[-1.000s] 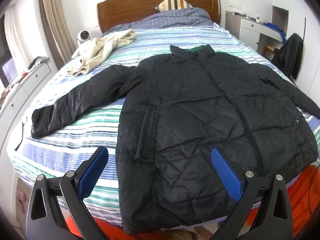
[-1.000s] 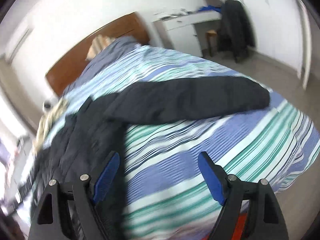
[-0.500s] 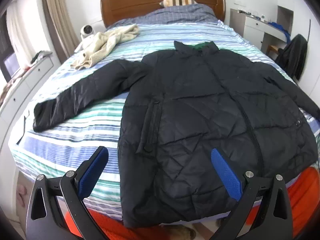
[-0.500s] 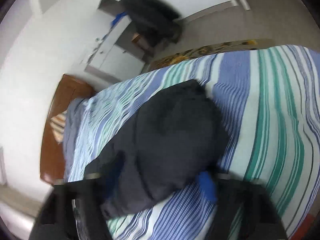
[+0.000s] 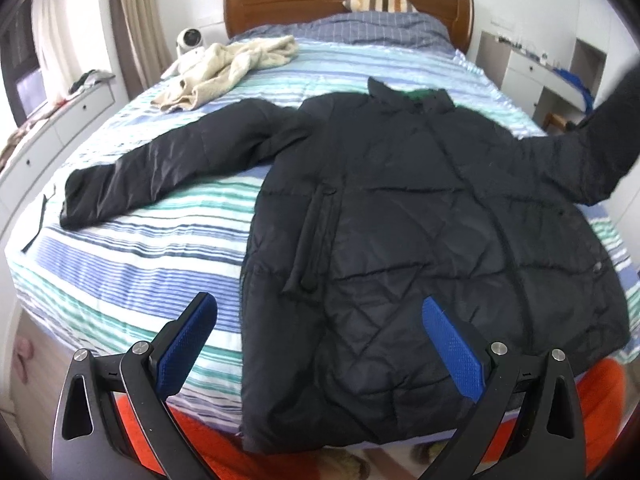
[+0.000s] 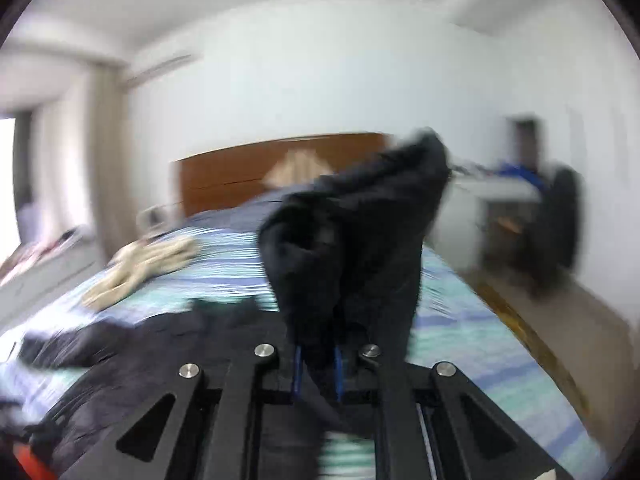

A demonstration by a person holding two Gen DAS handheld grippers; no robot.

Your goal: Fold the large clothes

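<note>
Black quilted jacket [image 5: 420, 216] spread front-up across striped bed [image 5: 132, 276], one sleeve [image 5: 592, 148] lifted off at right; left claw [image 5: 320, 344] gaping above hem, gripping nothing. Blurred on right wrist: right claw [image 6: 316, 372] clamped tight on raised sleeve cuff [image 6: 352, 236]. No readable writing anywhere.

Left wrist view high at bed's [image 5: 120, 272] foot, angled down, right view low, level, sharing headboard [image 6: 240, 178].
</note>
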